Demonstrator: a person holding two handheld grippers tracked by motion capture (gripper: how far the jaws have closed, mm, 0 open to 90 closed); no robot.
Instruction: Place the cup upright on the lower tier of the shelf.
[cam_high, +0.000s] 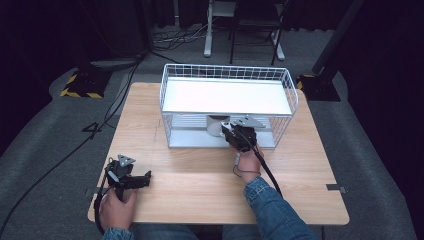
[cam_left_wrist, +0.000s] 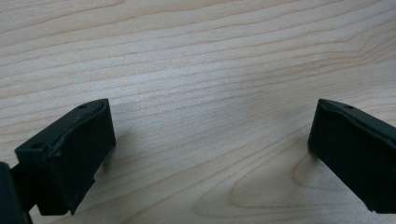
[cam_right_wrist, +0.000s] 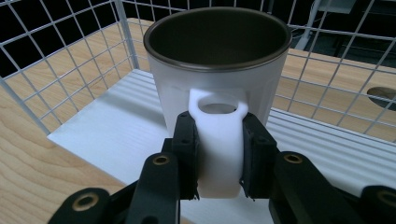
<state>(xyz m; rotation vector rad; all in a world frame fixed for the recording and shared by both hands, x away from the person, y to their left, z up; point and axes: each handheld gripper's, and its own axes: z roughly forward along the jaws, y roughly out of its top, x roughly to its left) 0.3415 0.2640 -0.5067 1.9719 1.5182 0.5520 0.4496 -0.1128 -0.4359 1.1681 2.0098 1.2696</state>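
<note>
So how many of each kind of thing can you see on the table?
Mugs: 1, white mug
Wire racks: 1, white rack
Tools: 2, left tool and right tool
Total: 4

From above, the rack's upper shelf (cam_high: 227, 96) hides most of the mug (cam_high: 216, 125) (just a grey sliver shows). In the right gripper view, black jaws cover the lower part of its handle (cam_right_wrist: 218, 140).

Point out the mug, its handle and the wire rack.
mug (cam_right_wrist: 233, 79), right gripper view, white outer wall
handle (cam_right_wrist: 219, 140), right gripper view, strap between the jaws
wire rack (cam_high: 227, 95), high view, white top shelf
</note>
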